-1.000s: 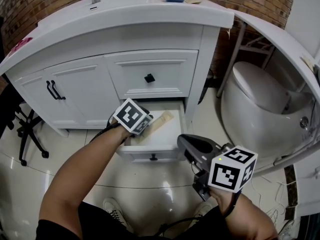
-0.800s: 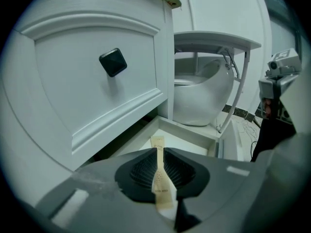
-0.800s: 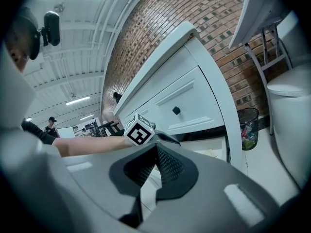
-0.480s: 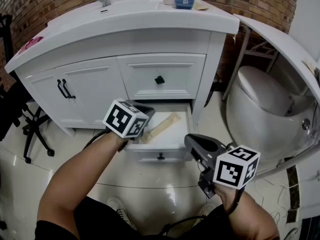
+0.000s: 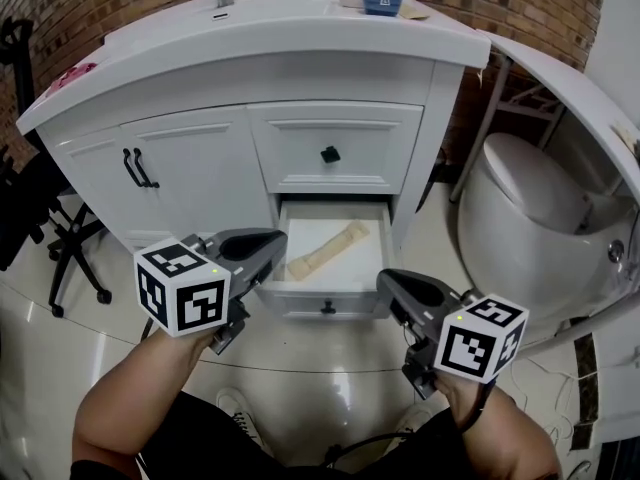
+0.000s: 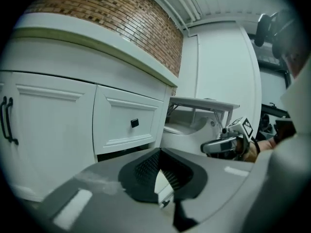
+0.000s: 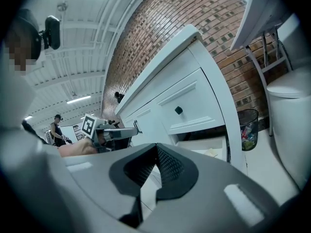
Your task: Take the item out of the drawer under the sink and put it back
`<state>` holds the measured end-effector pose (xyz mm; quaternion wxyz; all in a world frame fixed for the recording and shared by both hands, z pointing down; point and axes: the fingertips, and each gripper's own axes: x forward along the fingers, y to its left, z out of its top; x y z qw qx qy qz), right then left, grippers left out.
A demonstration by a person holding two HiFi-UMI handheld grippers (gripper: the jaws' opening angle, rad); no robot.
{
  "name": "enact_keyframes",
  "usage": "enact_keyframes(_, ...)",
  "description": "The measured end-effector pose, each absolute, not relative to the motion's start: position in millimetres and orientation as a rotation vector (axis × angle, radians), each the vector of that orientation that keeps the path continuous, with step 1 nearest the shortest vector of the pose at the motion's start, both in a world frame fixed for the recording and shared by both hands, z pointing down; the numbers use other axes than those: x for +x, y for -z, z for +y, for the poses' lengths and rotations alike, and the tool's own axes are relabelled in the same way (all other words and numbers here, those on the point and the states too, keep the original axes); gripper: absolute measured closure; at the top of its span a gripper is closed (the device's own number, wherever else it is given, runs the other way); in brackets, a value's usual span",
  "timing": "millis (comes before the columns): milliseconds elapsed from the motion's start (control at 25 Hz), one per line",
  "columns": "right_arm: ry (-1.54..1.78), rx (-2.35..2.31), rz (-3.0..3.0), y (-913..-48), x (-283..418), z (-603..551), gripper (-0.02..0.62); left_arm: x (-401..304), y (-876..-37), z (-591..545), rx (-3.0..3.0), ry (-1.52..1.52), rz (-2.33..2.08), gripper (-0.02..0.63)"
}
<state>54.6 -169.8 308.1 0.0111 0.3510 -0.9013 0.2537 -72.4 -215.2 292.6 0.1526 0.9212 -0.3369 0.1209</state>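
We hold the left gripper [image 5: 278, 242] at the left front corner of the open drawer [image 5: 300, 302], jaws closed together, nothing between them. The right gripper [image 5: 388, 284] sits at its right front corner, jaws likewise closed, empty.

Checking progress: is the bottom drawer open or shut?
Open: the bottom drawer stands pulled out, with the tan item lying inside it.

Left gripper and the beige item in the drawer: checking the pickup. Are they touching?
Apart. The head view shows the left gripper beside the drawer, clear of the beige item lying inside; the left gripper view shows its jaws shut on nothing.
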Motion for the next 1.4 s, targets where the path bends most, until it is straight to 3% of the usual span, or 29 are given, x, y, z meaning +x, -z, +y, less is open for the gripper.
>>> enact_keyframes(240, -0.779, 1.097, -2.859, -297, 55, -168, 0.591, -71, -277, -173, 2.663, -0.298, -0.928, 0.600)
enact_keyframes(680, -0.812, 1.080, -2.834, -305, 54, -159, 0.591, -58, -323, -144, 2.577, -0.296, -0.777, 0.600)
enact_keyframes(1400, -0.801, 1.077, -2.863, -296, 46, -147, 0.591, -80, -285, -135, 2.626, -0.158, -0.828, 0.600)
